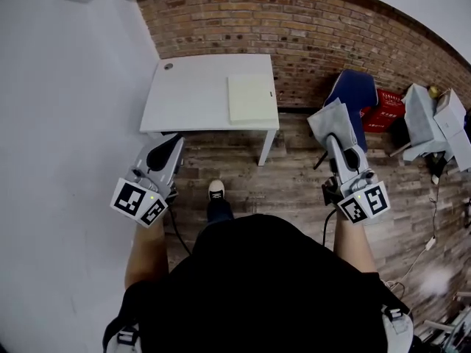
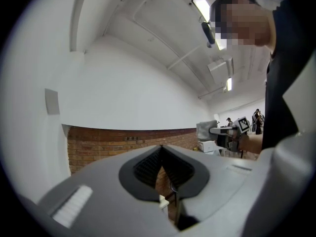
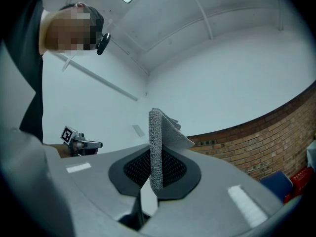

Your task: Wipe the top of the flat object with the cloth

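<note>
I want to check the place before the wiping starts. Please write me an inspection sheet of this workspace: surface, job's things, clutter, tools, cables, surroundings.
Surface: white rectangular table against the red brick wall, mostly bare.
Job's things: pale yellow flat square pad lies on the table's right part; grey knitted cloth is in the right tool.
Clutter: small dark round item at the table's far left corner.
Tools: left tool shut, empty; right tool shut on the cloth; both short of the table.
Cables: white cable on the wooden floor, right side.
Surroundings: blue chair-like thing, red crate, white boxes.
</note>
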Demonstrator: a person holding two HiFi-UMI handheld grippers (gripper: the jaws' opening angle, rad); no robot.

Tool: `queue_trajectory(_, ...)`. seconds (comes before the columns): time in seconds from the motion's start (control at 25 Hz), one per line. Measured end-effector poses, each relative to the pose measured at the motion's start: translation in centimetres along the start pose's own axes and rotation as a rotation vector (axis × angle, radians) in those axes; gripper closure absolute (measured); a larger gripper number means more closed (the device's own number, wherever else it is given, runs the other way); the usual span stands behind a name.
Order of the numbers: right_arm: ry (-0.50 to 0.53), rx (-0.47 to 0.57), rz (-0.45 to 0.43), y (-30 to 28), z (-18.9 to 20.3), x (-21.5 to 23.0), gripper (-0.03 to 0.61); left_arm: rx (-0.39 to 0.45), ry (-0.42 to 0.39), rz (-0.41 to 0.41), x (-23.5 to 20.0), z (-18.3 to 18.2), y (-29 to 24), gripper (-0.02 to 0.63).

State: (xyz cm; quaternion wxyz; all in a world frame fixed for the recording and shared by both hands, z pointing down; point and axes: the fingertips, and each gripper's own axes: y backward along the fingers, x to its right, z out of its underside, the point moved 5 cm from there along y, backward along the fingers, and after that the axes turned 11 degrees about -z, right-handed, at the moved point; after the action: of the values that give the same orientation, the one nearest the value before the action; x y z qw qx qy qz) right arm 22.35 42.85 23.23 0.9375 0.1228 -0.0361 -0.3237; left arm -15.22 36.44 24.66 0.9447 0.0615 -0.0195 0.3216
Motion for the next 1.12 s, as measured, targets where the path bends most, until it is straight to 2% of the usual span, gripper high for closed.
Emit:
queue_trajectory(0.16, -0.004, -0.011, -0.013, -0.4, 0.4, 0.7, 0.569, -0.021, 0.02, -0.006, -0.3, 1.6, -0.5, 0.614)
queue_trajectory(0.36, -0.023, 0.011, -0.016, -0.8, 1.1, 2.1, 0.569, -0.003, 0.025, -0.018, -1.0, 2.1, -2.1, 0.614)
queue_trajectory(0.76, -0.042, 0.006, 0.004, -3.1, 2.6, 4.5, 0.569, -0.015, 0.013, 0.029, -2.9, 3.1, -6.0, 0.613)
queue_trajectory(1.12, -0.132, 0.005, 0.035, -6.4, 5.1, 6.4, 0.569, -0.04, 0.034, 0.086, -5.9, 4.9, -9.6, 0.614)
